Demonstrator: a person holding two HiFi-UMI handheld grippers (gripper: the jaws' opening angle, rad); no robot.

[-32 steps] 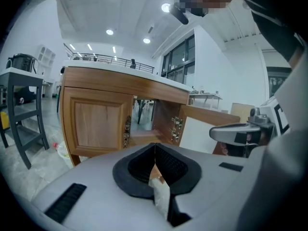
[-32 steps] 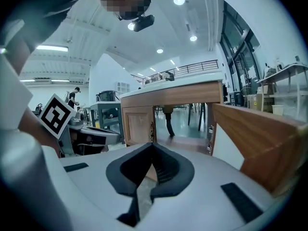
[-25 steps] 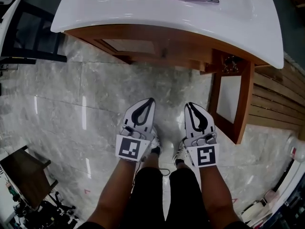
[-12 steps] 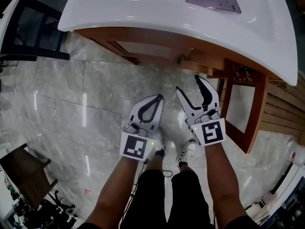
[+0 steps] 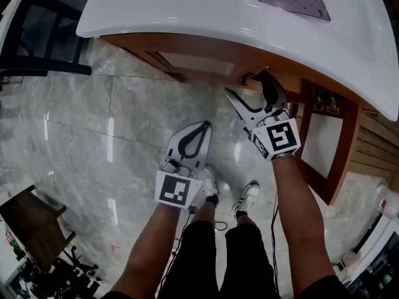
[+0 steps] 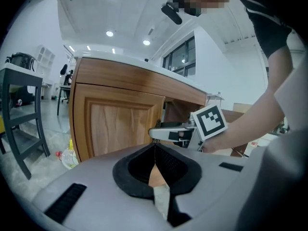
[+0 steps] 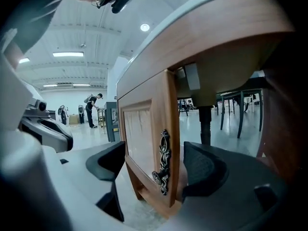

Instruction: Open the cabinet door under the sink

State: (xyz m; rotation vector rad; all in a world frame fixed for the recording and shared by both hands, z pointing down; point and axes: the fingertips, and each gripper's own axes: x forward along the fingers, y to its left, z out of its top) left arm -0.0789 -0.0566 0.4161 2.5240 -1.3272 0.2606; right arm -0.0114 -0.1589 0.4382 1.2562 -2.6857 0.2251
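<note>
The right gripper (image 5: 248,85) reaches under the white sink (image 5: 206,14), its jaws spread wide around the free edge of the wooden cabinet door (image 5: 198,63). In the right gripper view the door (image 7: 144,138) stands upright between the jaws of the right gripper (image 7: 154,163). Its ornate dark metal handle (image 7: 162,161) faces the camera. One jaw stands clear in front of the panel and the other lies close behind the edge, neither clamping. A second door (image 5: 324,143) farther right hangs swung open. The left gripper (image 5: 201,127) hovers lower over the grey marble floor (image 5: 93,123), jaws pressed together on nothing; the left gripper view confirms this (image 6: 155,147).

A second earlier both grippers hung side by side low over the floor, the right one clenched. Since then it has travelled up to the cabinet and its jaws have just been opening, now with the door edge between them. The left gripper has shifted only slightly.
</note>
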